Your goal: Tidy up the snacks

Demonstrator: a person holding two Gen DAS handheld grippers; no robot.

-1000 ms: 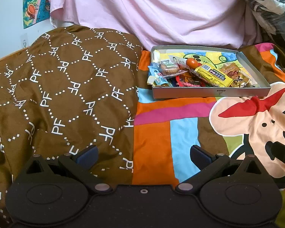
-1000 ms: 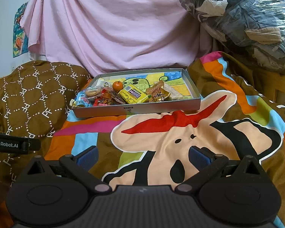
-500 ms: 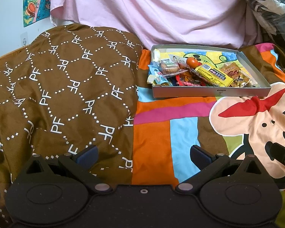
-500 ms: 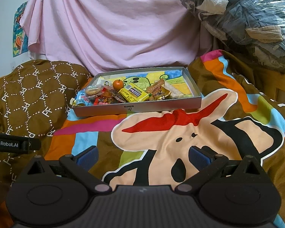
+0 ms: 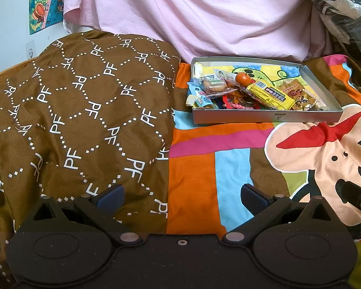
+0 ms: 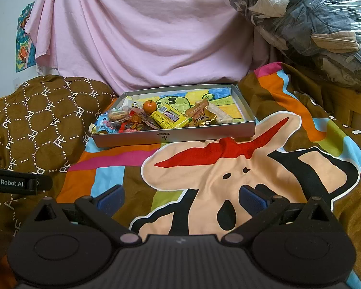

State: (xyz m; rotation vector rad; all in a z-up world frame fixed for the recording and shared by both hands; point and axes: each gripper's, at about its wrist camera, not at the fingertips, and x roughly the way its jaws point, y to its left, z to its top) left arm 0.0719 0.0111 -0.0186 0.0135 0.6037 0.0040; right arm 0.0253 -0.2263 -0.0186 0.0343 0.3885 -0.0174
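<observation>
A shallow grey box (image 5: 267, 117) (image 6: 173, 136) lies on a cartoon-print blanket and holds a heap of snacks: a small orange (image 5: 243, 78) (image 6: 149, 106), a yellow packet (image 5: 269, 95) (image 6: 169, 119), a wrapped biscuit (image 5: 213, 85) (image 6: 118, 115) and several small wrappers. My left gripper (image 5: 181, 196) is open and empty, well in front of the box and to its left. My right gripper (image 6: 181, 197) is open and empty, in front of the box over the blanket.
A brown patterned pillow (image 5: 79, 110) (image 6: 36, 120) lies left of the box. A pink sheet (image 5: 204, 16) hangs behind it. A plastic-wrapped bundle of clothes (image 6: 308, 24) sits at the back right. The left gripper's body (image 6: 16, 183) shows at the right wrist view's left edge.
Both views have shifted slightly; the box sits a little higher in the right wrist view. Both grippers stay open and empty.
</observation>
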